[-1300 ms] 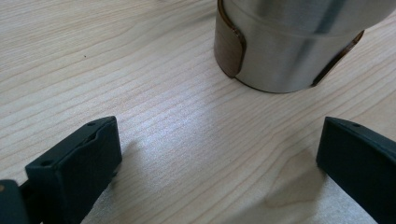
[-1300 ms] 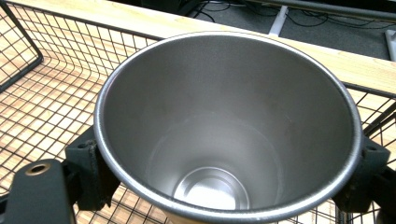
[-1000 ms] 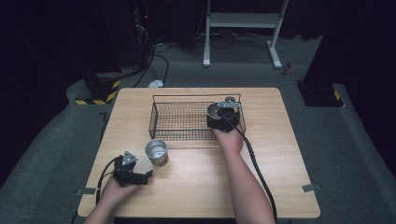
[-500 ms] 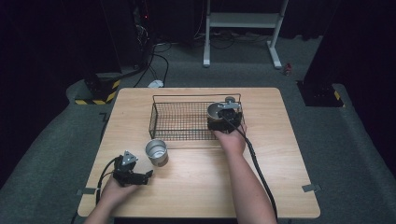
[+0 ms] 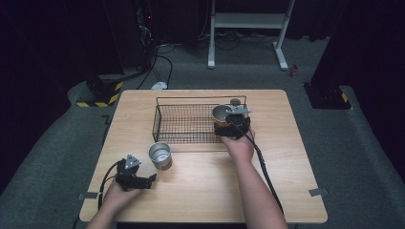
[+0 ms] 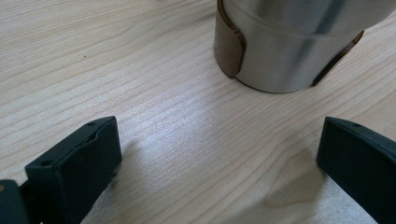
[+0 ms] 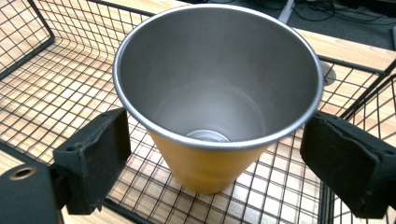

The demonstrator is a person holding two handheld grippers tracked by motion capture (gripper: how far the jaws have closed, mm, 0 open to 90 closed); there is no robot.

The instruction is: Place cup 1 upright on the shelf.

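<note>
A black wire basket (image 5: 191, 98) stands at the table's middle back. In its right end stands a steel cup with an orange outside (image 5: 219, 112), upright on the mesh (image 7: 60, 93). My right gripper (image 5: 228, 119) is open around this cup (image 7: 219, 93); both pads (image 7: 93, 163) stand clear of its sides. A second steel cup (image 5: 160, 155), with a brown band, stands on the table before the basket's left end. My left gripper (image 5: 152, 179) lies low on the table just in front of and left of it, open, and this cup (image 6: 289, 46) is beyond its fingertips (image 6: 74, 172).
The wooden table (image 5: 215, 191) has bare room at its front and right. Cables trail from both grippers toward the front edge. On the dark floor behind are a white frame (image 5: 248, 21), loose cables and a yellow-striped block (image 5: 98, 95).
The right hand has shifted only slightly at the basket's right end. The left gripper and the cup beside it have stayed put.
</note>
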